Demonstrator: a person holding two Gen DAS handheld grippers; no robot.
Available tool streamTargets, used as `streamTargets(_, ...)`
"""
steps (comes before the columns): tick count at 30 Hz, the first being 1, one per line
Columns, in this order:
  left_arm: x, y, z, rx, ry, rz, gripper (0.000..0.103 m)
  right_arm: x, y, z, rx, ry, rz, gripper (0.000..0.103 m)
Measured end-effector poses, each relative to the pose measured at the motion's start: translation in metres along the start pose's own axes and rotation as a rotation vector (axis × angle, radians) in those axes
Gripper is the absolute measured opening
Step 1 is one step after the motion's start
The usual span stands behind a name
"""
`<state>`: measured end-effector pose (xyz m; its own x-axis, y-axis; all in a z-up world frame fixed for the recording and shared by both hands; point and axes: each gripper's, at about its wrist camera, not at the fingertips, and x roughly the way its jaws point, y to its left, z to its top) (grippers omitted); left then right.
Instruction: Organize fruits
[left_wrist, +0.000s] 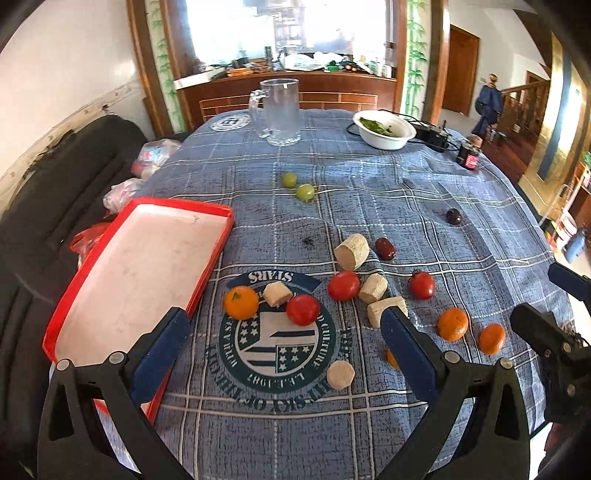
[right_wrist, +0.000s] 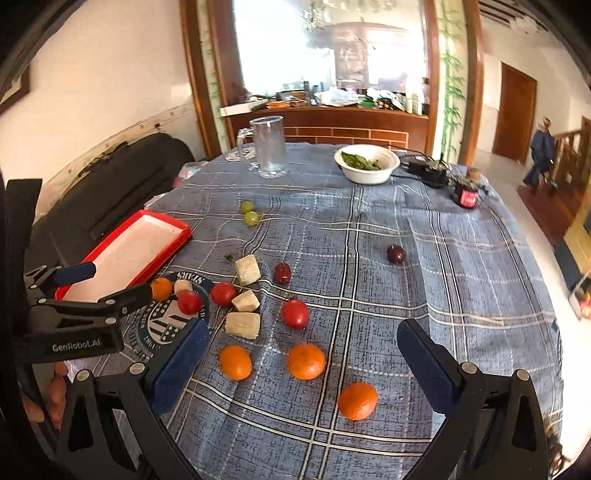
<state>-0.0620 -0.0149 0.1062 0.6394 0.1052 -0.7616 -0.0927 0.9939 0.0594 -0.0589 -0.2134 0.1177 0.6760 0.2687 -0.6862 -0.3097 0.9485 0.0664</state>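
Orange (right_wrist: 357, 401) lies between the spread right gripper (right_wrist: 306, 354) fingers

- The tray (left_wrist: 140, 266) lies on the bench (left_wrist: 369, 206) at the left edge.
- Tomatoes (left_wrist: 343, 285) and oranges (left_wrist: 452, 324) lie right of the tray.
- Two grapes (left_wrist: 305, 192) lie behind them.
- Pitcher (left_wrist: 279, 110) and bowl (left_wrist: 384, 129) stand at the far side.
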Motion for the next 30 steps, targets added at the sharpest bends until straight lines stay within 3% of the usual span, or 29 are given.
streamTargets(6,-0.006,-0.002,-0.014,-0.056,0.022,0.026,0.103,-0.002,-0.007,-0.007,-0.024,0.012,0.026,0.103)
streamTargets(14,-0.007,0.000,-0.021,-0.057,0.051,0.017,0.103,0.004,-0.009,-0.008,-0.029,0.038,0.042,0.103)
streamTargets(20,-0.002,0.008,-0.017,-0.042,0.063,-0.021,0.103,0.009,-0.002,-0.006,-0.019,0.052,0.024,0.103)
streamTargets(30,0.027,0.016,-0.007,0.057,0.123,-0.175,0.103,0.015,0.002,-0.010,0.082,0.090,-0.077,0.103)
